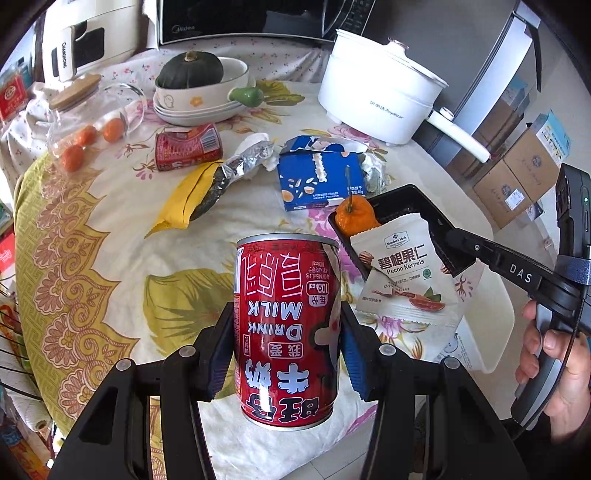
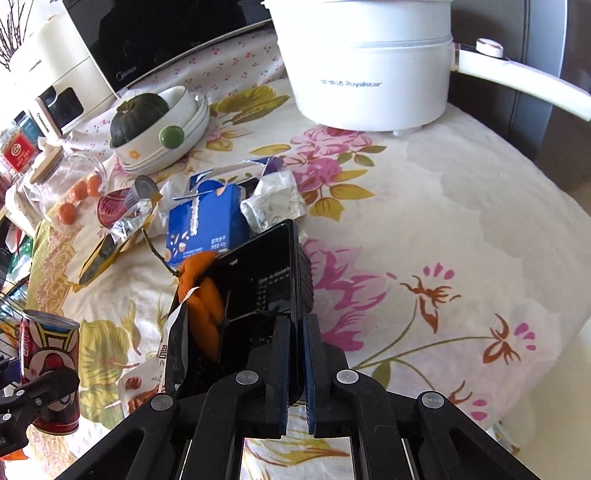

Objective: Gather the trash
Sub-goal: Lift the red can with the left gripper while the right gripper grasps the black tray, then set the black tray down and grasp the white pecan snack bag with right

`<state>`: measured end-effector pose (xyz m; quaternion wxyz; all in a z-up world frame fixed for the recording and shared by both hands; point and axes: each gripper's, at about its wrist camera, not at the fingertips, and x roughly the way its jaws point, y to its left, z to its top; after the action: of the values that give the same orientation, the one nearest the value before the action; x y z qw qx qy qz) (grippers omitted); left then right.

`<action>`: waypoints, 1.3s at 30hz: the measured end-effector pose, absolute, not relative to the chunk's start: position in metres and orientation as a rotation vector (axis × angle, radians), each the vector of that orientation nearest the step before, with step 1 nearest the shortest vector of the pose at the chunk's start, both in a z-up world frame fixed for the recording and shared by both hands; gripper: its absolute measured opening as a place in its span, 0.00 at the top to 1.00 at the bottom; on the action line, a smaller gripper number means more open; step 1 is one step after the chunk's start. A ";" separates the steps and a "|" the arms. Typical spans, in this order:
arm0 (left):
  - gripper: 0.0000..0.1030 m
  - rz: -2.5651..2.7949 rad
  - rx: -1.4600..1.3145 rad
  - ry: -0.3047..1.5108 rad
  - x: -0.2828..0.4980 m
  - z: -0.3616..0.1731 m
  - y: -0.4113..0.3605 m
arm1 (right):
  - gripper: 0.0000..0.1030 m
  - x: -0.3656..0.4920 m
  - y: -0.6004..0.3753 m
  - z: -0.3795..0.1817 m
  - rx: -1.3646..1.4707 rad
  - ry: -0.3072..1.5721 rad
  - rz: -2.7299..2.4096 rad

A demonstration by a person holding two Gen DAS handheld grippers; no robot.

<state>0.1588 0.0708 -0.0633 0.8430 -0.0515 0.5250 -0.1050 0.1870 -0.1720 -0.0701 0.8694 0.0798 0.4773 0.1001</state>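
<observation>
My left gripper (image 1: 286, 332) is shut on a red milk-drink can (image 1: 287, 332), held upside down above the flowered tablecloth (image 1: 110, 258); the same can (image 2: 50, 373) shows at the left edge of the right wrist view. My right gripper (image 2: 296, 321) is shut on the rim of a black plastic tray (image 2: 258, 269), lifted and tilted. The tray (image 1: 406, 203) holds an orange peel (image 1: 355, 218) and a white pecan-kernel packet (image 1: 404, 273) that hangs over its edge. A blue biscuit box (image 1: 319, 181), a crushed red can (image 1: 188, 146), a yellow foil wrapper (image 1: 207, 188) and crumpled foil (image 1: 373, 170) lie beyond.
A white electric pot (image 1: 373, 88) stands at the back right, stacked bowls (image 1: 199, 99) with a dark squash (image 1: 190, 70) at the back. A glass jar (image 1: 92, 118) with small oranges lies at the left. A microwave (image 1: 240, 18) lines the back; cardboard boxes (image 1: 517, 177) sit beyond the table's right edge.
</observation>
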 end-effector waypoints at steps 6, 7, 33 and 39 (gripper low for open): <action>0.47 -0.238 -0.097 1.126 0.162 -0.069 0.057 | 0.91 0.186 -0.177 -0.072 0.133 1.026 0.198; 0.47 -0.241 -0.093 1.130 0.163 -0.070 0.056 | 0.87 0.186 -0.179 -0.072 0.147 1.031 0.195; 0.47 -0.242 -0.112 1.108 0.159 -0.061 0.064 | 0.94 0.179 -0.152 -0.084 0.328 1.127 0.427; 0.47 -0.276 -0.105 1.085 0.158 -0.053 0.046 | 0.94 0.174 -0.180 -0.061 0.336 1.054 0.395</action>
<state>0.1579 0.0456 -0.0527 0.8461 -0.0500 0.5144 -0.1307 0.1736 -0.1795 -0.0613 0.8323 0.1587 0.4973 0.1865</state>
